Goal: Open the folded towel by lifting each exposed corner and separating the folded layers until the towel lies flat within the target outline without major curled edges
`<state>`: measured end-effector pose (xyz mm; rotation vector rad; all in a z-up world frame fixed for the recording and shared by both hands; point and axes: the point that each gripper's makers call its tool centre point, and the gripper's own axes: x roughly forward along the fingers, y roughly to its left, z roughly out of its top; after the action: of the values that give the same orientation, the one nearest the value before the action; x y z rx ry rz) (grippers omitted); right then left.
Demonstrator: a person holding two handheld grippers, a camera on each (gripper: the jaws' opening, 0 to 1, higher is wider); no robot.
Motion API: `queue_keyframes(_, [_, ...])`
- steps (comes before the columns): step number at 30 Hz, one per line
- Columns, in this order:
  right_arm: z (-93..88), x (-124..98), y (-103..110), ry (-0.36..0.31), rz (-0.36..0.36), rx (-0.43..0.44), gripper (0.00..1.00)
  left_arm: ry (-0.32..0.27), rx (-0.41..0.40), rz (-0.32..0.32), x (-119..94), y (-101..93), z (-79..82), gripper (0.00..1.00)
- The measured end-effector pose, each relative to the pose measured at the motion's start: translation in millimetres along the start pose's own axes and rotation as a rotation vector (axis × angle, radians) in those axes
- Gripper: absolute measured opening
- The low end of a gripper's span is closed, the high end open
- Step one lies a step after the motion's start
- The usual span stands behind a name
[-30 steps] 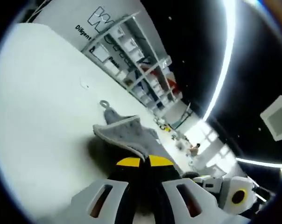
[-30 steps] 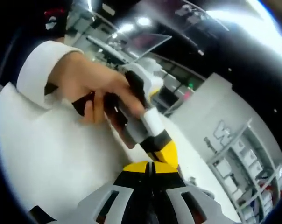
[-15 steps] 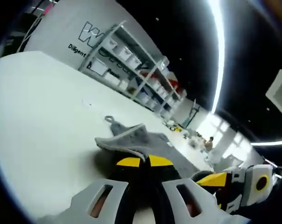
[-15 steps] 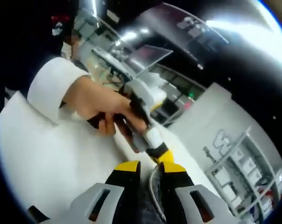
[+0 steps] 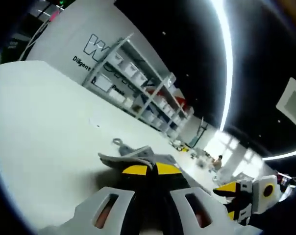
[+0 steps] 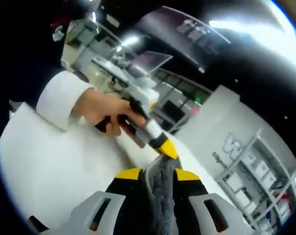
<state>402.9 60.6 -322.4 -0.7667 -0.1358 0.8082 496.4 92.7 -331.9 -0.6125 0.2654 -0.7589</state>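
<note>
In the right gripper view, the right gripper [image 6: 157, 175] has its yellow-tipped jaws further apart than half a second ago, and a fold of the grey towel [image 6: 162, 196] now stands between them at lower centre; whether they press it I cannot tell. Just above, the left gripper [image 6: 166, 147] sits smaller in the frame than before, held by a hand [image 6: 103, 113] in a white sleeve.

The left gripper view shows what the other lacks: the towel [image 5: 138, 155] lying on the white table [image 5: 40, 122], lower and flatter than earlier, its loop at centre. The left gripper [image 5: 152, 170] has jaws together, clamped on the towel's near edge. The right gripper [image 5: 225, 188] enters at lower right.
</note>
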Motion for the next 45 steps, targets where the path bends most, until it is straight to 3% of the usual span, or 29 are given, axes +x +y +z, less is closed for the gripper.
queue_keyframes(9, [-16.6,-10,15,0.02,0.061,0.063,0.2,-0.027,-0.005,-0.003,1,6.8,11.4,0.03])
queue_keyframes(12, [-20.0,-16,16,0.019,0.052,0.06,0.2,-0.035,0.007,0.002,0,6.5,11.6,0.03])
queue_keyframes(15, [-29.1,-24,22,0.029,0.076,0.153,0.21,-0.049,0.002,0.005,1,22.5,27.6,0.03])
queue_keyframes(19, [-37.9,-32,16,0.034,0.046,0.186,0.23,-0.067,0.008,0.009,0,20.5,28.5,0.03])
queue_keyframes(21, [-41.6,-35,20,0.021,0.055,0.269,0.24,-0.081,0.022,0.011,-1,14.7,25.4,0.03])
queue_keyframes(25, [-37.7,-35,26,-0.006,0.107,0.407,0.24,-0.091,0.043,0.006,1,19.1,33.8,0.03])
queue_keyframes(27, [-39.8,-33,25,0.003,0.106,0.417,0.24,-0.067,0.093,0.042,2,21.4,31.6,0.03])
queue_keyframes(31, [-46.5,-29,26,0.034,0.101,0.454,0.23,-0.038,0.281,0.073,8,18.0,37.9,0.03])
queue_keyframes(33, [-48.8,-28,28,0.046,0.108,0.499,0.23,-0.03,0.301,0.069,11,17.0,37.9,0.03])
queue_keyframes(36, [-36.8,-26,39,0.003,0.144,0.623,0.07,-0.018,0.312,0.079,12,9.7,28.2,0.03])
queue_keyframes(37, [-35.5,-26,39,0.0,0.139,0.642,0.07,-0.004,0.327,0.072,13,9.5,27.1,0.03])
queue_keyframes(40, [-29.4,-20,49,0.016,0.154,0.552,0.0,0.055,0.353,0.07,17,10.9,25.6,0.03])
queue_keyframes(43, [-16.3,-17,54,-0.008,0.153,0.539,0.0,0.095,0.403,0.062,20,11.1,24.7,0.03])
queue_keyframes(45, [-9.5,-12,56,-0.02,0.153,0.534,0.0,0.163,0.455,0.067,34,37.4,49.4,0.03])
